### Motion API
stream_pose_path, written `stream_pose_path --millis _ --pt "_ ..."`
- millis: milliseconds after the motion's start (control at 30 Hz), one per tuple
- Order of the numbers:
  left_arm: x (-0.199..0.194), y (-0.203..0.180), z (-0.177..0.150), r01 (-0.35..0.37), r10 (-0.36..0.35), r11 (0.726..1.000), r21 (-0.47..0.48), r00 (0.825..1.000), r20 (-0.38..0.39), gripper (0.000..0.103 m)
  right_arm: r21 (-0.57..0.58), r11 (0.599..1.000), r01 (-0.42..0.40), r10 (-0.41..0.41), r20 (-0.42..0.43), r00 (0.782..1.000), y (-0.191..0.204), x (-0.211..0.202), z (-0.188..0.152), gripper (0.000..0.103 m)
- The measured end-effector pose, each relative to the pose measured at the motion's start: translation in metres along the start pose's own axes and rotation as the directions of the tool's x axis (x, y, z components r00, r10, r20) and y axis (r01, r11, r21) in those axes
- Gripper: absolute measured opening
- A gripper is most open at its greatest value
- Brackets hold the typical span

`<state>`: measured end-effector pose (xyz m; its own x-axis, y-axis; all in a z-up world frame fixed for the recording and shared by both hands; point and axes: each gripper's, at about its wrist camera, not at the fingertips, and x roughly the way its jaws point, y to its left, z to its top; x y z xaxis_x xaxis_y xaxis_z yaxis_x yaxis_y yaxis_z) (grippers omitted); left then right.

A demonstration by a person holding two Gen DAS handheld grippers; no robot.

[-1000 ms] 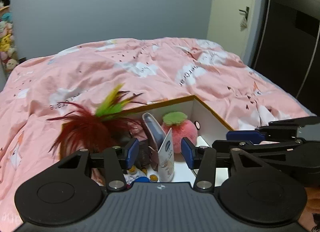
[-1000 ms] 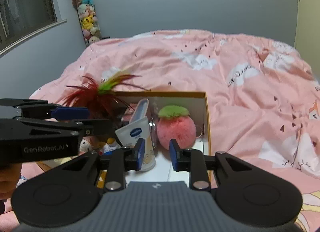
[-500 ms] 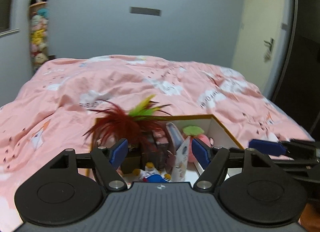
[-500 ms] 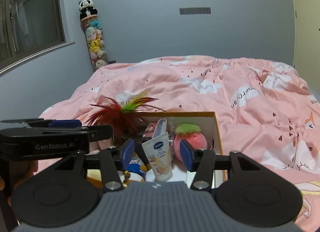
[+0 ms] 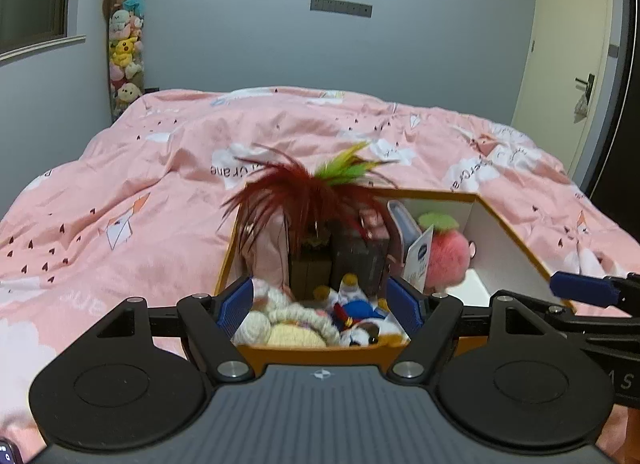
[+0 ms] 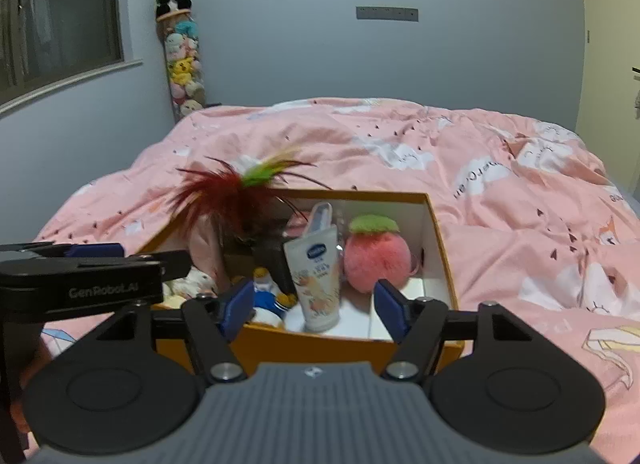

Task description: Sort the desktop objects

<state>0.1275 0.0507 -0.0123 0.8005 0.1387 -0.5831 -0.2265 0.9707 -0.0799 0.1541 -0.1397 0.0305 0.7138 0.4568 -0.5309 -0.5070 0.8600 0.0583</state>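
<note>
grippers: our left gripper [image 5: 322,306] and right gripper [image 6: 316,308] have just been opening, both empty | place: box [image 6: 340,344] on the bed [image 6: 500,191], tube [image 6: 316,280] upright beside the strawberry plush [image 6: 376,260] | risk: we judge a nudge could tip the tube | views: only the left shows the knitted toys [image 5: 288,324]

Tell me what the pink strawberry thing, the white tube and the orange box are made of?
The strawberry looks like soft plush: its pink surface is fuzzy, with a green fluffy cap. The white tube seems smooth, slightly glossy plastic, printed with a blue logo and pictures. The orange box is probably cardboard: thin, stiff, flat walls with matte white insides, though I can't be sure.
</note>
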Motion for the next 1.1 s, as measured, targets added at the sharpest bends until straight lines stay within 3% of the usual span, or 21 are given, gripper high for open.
stream_pose_path --millis 300,1100 --pt "0.010 -0.010 -0.010 0.003 -0.001 0.999 0.039 0.997 -0.072 0.086 0.008 1.000 0.020 -0.019 -0.043 0.999 -0.004 0.008 -0.009 0.073" --pt "0.013 -0.009 -0.012 -0.007 0.010 0.999 0.044 0.997 -0.071 0.087 -0.031 0.998 0.053 -0.055 -0.063 0.997 -0.002 0.016 -0.015 0.076"
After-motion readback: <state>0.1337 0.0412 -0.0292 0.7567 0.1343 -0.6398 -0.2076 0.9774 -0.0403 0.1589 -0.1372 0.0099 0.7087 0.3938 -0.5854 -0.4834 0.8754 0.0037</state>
